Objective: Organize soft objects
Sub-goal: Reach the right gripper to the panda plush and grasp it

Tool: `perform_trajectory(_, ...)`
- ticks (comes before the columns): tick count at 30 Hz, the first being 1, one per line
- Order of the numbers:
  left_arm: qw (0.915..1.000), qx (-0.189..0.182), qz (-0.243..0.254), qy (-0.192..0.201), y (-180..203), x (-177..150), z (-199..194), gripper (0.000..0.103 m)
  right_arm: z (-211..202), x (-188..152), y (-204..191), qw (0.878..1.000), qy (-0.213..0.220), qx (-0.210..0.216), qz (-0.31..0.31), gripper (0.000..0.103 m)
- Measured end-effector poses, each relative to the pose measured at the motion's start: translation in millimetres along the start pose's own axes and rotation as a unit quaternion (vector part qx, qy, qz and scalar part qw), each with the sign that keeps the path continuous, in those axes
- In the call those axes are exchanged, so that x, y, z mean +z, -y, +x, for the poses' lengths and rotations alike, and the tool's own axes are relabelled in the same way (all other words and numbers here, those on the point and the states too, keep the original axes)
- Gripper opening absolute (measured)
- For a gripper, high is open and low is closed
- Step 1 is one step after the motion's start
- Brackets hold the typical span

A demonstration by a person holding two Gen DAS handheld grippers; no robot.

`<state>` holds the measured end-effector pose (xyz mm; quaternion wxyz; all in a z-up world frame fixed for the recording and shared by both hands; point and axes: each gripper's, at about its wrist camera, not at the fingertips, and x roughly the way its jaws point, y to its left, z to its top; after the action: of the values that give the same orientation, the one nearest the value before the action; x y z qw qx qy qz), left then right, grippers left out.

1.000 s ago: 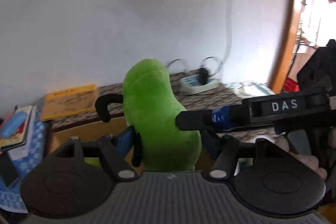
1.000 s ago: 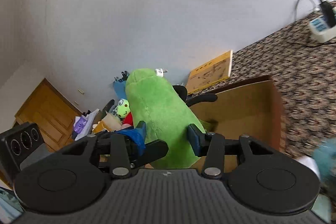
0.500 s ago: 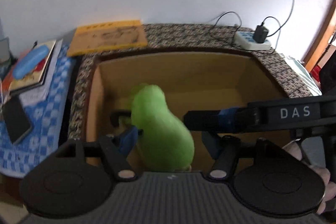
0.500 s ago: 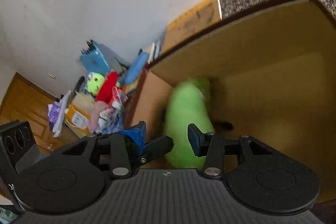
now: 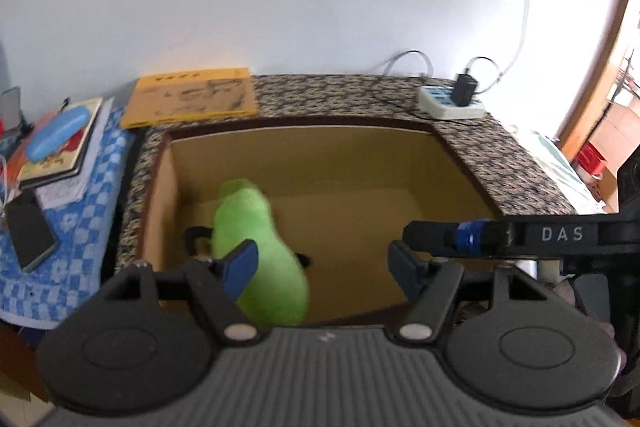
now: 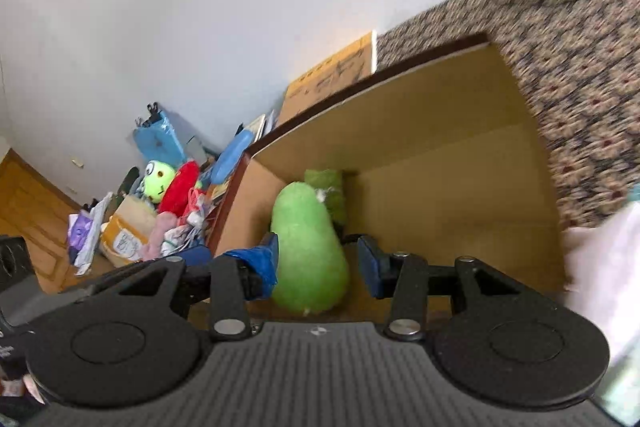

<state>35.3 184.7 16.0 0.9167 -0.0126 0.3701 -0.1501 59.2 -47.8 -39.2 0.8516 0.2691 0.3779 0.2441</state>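
Note:
A green plush toy (image 5: 260, 251) with thin black limbs lies in the left part of an open cardboard box (image 5: 320, 163). It also shows in the right wrist view (image 6: 310, 251), lying in the box (image 6: 440, 131) beside a second green soft thing (image 6: 326, 187). My left gripper (image 5: 324, 261) is open above the box's near side, with the toy below its left finger. My right gripper (image 6: 318, 261) is open above the toy and apart from it. The right gripper's finger (image 5: 460, 233) crosses the left wrist view.
A pile of other soft toys (image 6: 172, 195) lies left of the box. A yellow booklet (image 5: 192, 101), a power strip (image 5: 450, 105) with cables, books with a blue case (image 5: 56, 137) and a phone (image 5: 30, 233) lie around the box on patterned cloth.
Both grippers carried the green plush down into the box and opened. The toy dropped out of their hold and now lies on the box floor. Both grippers have pulled up slightly.

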Motion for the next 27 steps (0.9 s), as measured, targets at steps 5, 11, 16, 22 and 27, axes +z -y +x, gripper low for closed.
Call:
perform_trajectory(5,0.9987,-0.019,0.045,0.011,40.0,-3.8,-4.3,0.073,-34.3,-15.3,2.9,0.997,0.050,-0.048,-0.041,0.029)
perform_trajectory(11,0.9956,-0.060,0.073,0.001,86.2,-10.5,-0.4,0.074,-74.3,-35.1,27.6,0.991,0.080,-0.095,-0.058,0.029)
perform_trajectory(16,0.9919,-0.083,0.097,-0.003,132.5,-16.8,1.3,0.075,-106.0,-38.2,54.0,0.991,0.077,-0.098,-0.056,0.029)
perform_trajectory(22,0.9857,-0.114,0.123,-0.012,194.6,-22.2,10.0,0.076,-150.1,-32.3,104.9,0.991,0.075,-0.106,-0.015,0.029)
perform_trajectory(27,0.9810,-0.129,0.142,-0.024,240.6,-23.5,29.1,0.076,-187.2,-24.5,158.6,0.987,0.090,-0.118,0.059,0.029)
